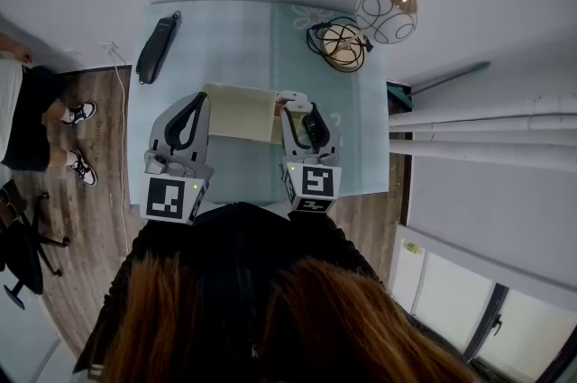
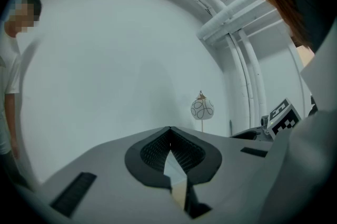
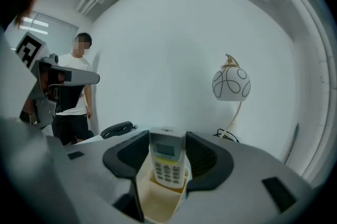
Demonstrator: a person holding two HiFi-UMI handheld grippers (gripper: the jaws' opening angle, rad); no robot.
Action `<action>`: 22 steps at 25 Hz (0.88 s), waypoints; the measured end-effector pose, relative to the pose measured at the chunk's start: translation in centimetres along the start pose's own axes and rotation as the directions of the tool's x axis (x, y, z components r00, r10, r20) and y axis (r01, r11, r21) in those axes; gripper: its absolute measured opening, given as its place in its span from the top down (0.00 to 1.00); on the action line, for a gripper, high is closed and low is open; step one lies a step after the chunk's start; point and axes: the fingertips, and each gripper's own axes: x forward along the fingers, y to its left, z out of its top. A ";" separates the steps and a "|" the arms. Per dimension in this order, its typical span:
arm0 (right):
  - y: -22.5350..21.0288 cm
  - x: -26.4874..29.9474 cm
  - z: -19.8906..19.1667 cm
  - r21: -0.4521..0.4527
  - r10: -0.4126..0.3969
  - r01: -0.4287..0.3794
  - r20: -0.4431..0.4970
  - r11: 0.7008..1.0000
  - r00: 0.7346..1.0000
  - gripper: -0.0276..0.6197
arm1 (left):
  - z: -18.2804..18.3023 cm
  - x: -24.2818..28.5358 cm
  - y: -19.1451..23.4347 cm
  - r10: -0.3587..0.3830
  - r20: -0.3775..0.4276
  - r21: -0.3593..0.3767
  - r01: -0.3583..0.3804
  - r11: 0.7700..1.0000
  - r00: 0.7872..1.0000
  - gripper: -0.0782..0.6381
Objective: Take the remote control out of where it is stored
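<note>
With the jaws of my right gripper (image 3: 167,139) I am pinching the remote control (image 3: 168,164) by its two sides. It is standing upright, its screen facing the camera, and its lower end is sitting inside the cream box (image 3: 158,202). This gripper is pointing a little downward. The jaws of my left gripper (image 2: 169,150) are pressing together on a thin wall of the same box, and this gripper is lying almost level. Both grippers are reaching forward over the counter (image 1: 234,39), with the box between them.
</note>
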 end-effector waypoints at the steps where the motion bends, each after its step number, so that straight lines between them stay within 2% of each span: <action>1: -0.2 -0.2 0.1 0.005 -0.002 0.002 0.003 1.000 1.000 0.60 | 0.0 0.1 -0.1 -0.002 0.002 0.000 0.002 1.000 1.000 0.88; 7: -0.6 -1.8 2.1 -0.019 0.000 0.001 0.059 1.000 0.998 0.60 | -0.1 0.3 -0.5 -0.015 0.003 -0.001 0.015 1.000 1.000 0.88; 14: -1.0 -3.4 2.8 -0.019 0.002 0.000 0.079 1.000 0.997 0.60 | 0.1 0.6 -1.0 -0.024 0.004 -0.004 0.024 1.000 1.000 0.88; 22: -2.4 -5.4 3.2 -0.016 -0.035 0.036 0.090 0.999 0.995 0.60 | 0.2 0.8 -1.5 -0.039 0.009 -0.003 0.039 0.999 0.999 0.88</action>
